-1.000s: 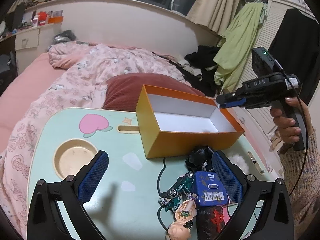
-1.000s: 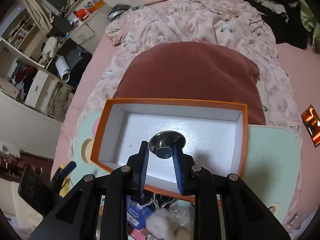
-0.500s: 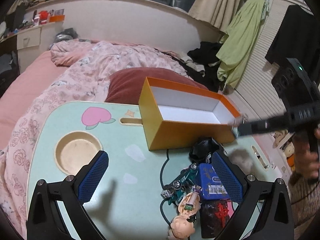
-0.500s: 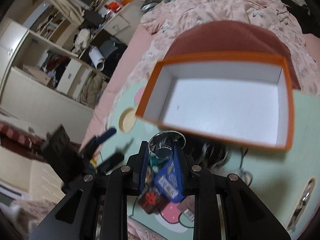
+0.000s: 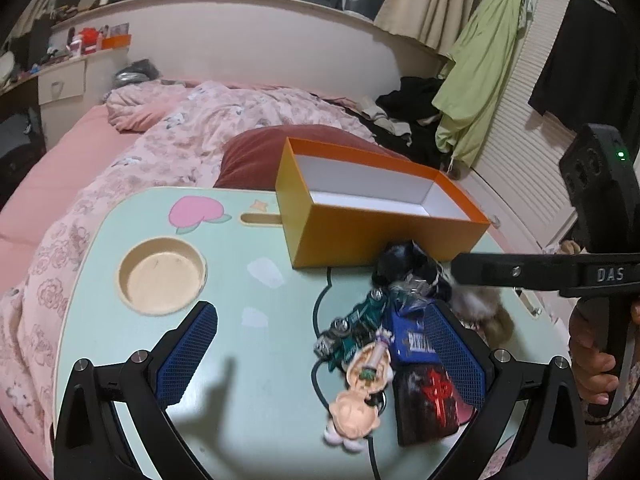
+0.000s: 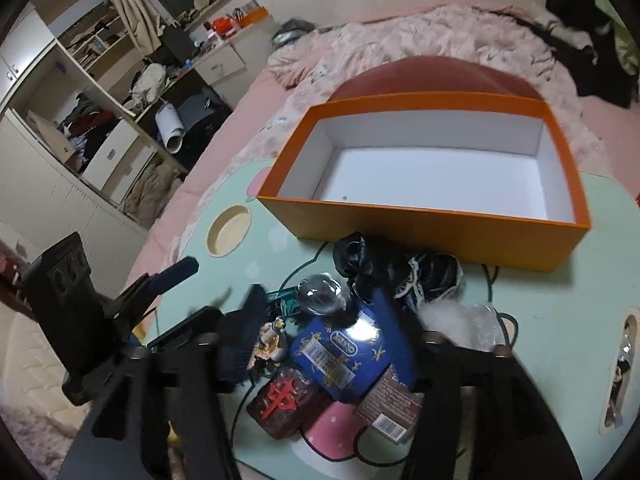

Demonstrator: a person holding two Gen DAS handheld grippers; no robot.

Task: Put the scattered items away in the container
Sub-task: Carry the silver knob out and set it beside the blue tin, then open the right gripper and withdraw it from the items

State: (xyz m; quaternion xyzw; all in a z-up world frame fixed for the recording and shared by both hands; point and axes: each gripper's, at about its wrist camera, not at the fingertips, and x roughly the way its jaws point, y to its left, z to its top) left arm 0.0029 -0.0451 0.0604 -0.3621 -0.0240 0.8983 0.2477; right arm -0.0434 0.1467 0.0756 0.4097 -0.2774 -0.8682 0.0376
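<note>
Right gripper (image 6: 320, 344) jaws are opening — pads clear of the shiny metal piece (image 6: 320, 294) lying on the pile beside the blue packet (image 6: 344, 350). Left gripper (image 5: 320, 356) stands wide, empty. Orange box (image 6: 440, 224) sits beyond — nothing inside.

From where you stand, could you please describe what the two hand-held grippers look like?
Both are black plastic. The left hand-held gripper has two angled fingers with silver screws and blue, mesh-textured pads. The right hand-held gripper has a long black bar marked "DAS", a pistol-style handle, a boxy black module with a green light on top, and a thin black cable trailing below.
</note>
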